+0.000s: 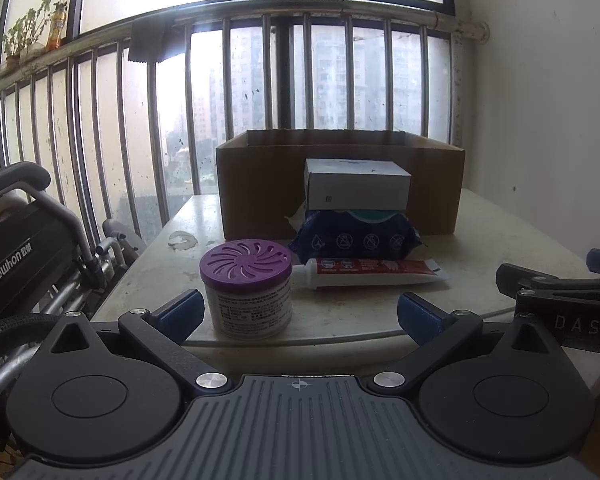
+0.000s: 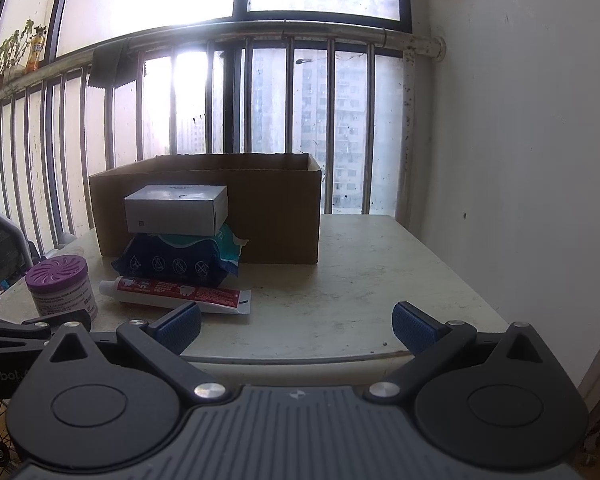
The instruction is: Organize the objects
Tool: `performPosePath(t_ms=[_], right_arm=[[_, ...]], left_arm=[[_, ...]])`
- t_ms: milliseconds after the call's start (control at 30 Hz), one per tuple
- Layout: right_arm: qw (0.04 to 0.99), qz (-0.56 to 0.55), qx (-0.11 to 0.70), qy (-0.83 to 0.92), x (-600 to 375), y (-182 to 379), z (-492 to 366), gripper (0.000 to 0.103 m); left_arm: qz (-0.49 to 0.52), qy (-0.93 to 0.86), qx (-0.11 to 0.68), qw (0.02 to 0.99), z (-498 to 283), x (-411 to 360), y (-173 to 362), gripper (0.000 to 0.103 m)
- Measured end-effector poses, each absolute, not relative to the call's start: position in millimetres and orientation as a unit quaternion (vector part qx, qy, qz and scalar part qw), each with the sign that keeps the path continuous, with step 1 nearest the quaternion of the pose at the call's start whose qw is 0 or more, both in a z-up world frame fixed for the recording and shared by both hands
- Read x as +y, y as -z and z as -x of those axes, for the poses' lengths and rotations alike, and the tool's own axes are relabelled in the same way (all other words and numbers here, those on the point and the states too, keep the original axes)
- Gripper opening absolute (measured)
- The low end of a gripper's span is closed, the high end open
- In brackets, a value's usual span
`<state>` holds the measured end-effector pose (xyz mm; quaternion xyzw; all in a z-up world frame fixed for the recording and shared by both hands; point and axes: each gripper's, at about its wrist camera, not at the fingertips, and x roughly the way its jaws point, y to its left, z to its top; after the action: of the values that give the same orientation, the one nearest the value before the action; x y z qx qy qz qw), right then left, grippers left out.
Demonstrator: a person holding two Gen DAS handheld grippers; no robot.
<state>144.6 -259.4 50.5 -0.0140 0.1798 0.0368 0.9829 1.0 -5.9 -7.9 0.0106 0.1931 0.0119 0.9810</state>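
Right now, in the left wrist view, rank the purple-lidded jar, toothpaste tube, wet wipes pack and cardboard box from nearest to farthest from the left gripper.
1. Purple-lidded jar, just ahead of the left gripper, beside its left finger.
2. Toothpaste tube, lying crosswise behind the jar, to its right.
3. Wet wipes pack, behind the tube, under a white box.
4. Cardboard box, farthest, at the table's back by the window.

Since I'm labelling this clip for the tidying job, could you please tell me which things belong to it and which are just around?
Belongs to the job:
- cardboard box
- white box on the wipes pack
- toothpaste tube
- purple-lidded jar
- left gripper and right gripper, both open

Just around:
- table
- wheelchair
- window railing
- potted plant
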Motion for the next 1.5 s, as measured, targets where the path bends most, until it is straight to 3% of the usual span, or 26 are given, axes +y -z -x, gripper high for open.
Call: performPosePath(t_ms=[1500], right_arm=[[0.979,0.048,0.192,-0.043,-278.2,-69.2,-156.6,0.103]], left_arm=[[-0.012,-0.012,0.209,0.978,-13.2,18.9,-4.9,0.103]])
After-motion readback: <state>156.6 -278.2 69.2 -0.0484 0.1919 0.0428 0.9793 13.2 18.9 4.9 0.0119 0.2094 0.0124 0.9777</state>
